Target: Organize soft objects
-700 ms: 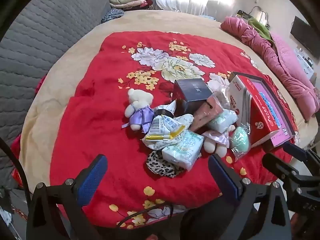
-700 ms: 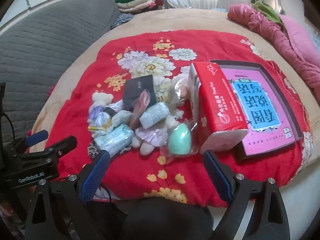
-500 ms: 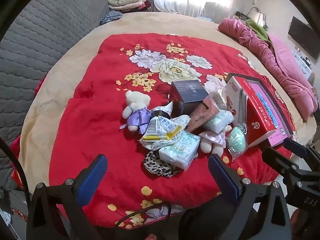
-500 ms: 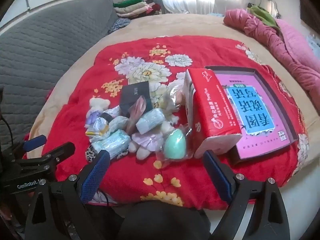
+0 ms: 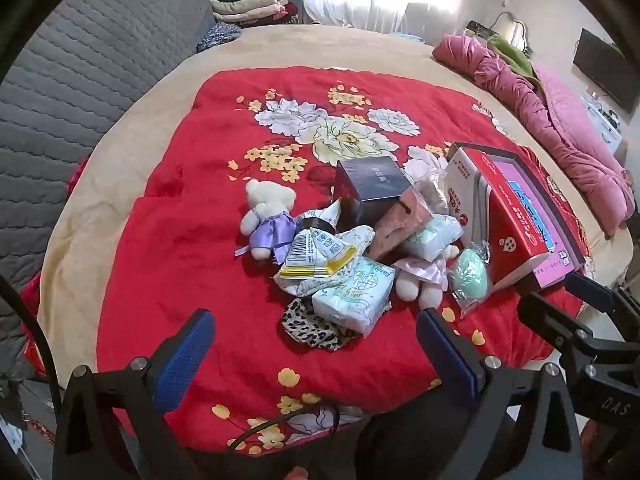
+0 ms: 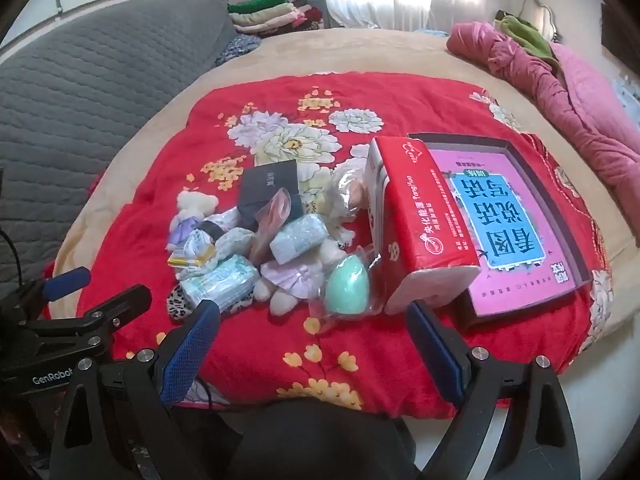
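Note:
A heap of small things lies on the red flowered blanket: a cream teddy in a purple dress, a second plush in a pink skirt, tissue packs, a mint sponge in a bag, a leopard-print pouch and a dark box. My left gripper hangs open in front of the heap, nothing between its fingers. My right gripper is also open, just short of the sponge and the red tissue box.
A shallow box with a pink and blue card lies right of the red tissue box. A grey quilted headboard rises at the left. Rolled pink bedding lies at the right, folded clothes at the back.
Both grippers have pulled back slightly from the heap, so it sits a little farther up in each view. Their jaws stay wide, and nothing on the blanket has shifted.

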{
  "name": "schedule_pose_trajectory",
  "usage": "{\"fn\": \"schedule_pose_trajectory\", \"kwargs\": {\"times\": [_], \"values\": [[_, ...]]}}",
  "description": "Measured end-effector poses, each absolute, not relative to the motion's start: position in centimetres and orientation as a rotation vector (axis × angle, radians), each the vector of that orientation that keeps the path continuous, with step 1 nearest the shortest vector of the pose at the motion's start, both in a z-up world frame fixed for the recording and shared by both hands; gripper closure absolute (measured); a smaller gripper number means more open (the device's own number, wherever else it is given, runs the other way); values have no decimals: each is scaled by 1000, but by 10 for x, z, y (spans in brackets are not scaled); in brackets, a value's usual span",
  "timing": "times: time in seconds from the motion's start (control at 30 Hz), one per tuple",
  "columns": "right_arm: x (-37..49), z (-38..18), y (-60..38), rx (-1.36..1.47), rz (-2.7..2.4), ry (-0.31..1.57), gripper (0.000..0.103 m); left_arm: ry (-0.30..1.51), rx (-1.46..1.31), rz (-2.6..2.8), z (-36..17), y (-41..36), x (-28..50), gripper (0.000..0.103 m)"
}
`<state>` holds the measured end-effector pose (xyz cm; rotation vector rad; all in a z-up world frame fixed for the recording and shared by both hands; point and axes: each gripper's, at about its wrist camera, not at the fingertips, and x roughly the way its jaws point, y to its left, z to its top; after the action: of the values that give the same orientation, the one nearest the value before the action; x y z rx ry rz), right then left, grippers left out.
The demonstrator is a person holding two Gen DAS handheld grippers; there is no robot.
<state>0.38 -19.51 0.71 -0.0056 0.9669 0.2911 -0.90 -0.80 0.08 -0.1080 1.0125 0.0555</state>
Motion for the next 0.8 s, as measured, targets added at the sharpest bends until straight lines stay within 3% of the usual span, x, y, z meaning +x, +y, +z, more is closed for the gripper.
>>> {"fn": "schedule_pose_trajectory", "kwargs": {"times": [0.8], "values": [[2,9,-196,-19,286,960,9,1010,-100,54,2,-9,-11,2]]}}
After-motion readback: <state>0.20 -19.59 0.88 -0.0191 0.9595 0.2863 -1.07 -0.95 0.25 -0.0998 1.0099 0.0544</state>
